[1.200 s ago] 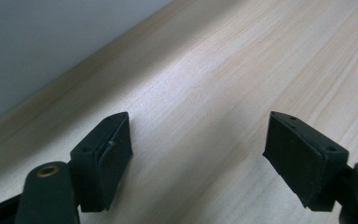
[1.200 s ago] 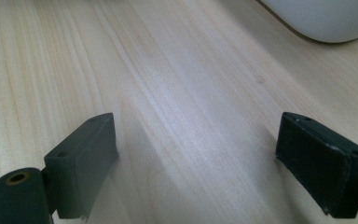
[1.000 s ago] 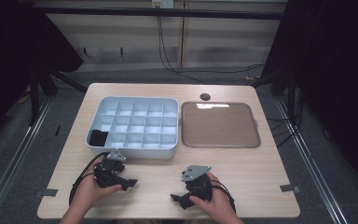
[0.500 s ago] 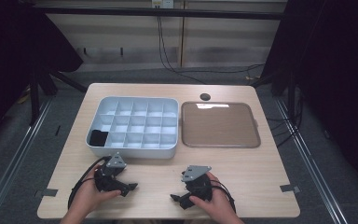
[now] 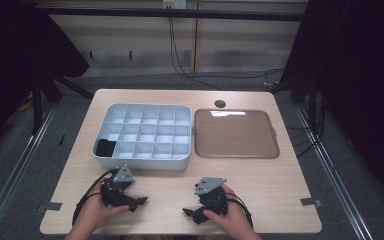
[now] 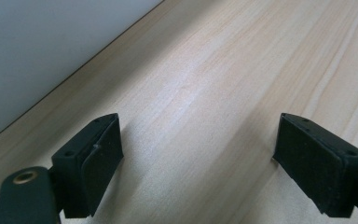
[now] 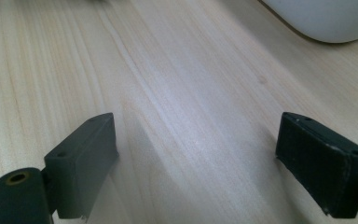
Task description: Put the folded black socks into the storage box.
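High view: left gripper [image 5: 139, 202] and right gripper [image 5: 189, 212] rest gaping and empty on the table [image 5: 260, 180]; lift cleanly over the divided tray's [image 5: 141, 163] wall.

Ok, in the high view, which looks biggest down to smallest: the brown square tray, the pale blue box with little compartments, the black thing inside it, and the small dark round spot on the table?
1. Pale blue compartment box and brown square tray: too alike to rank.
2. Black thing in the box's near-left compartment.
3. Small dark round spot.

You've got no readable writing here: no label, brand, number or sign on the table [image 5: 260, 175], the compartment box [image 5: 145, 162] or the tray [image 5: 236, 152].
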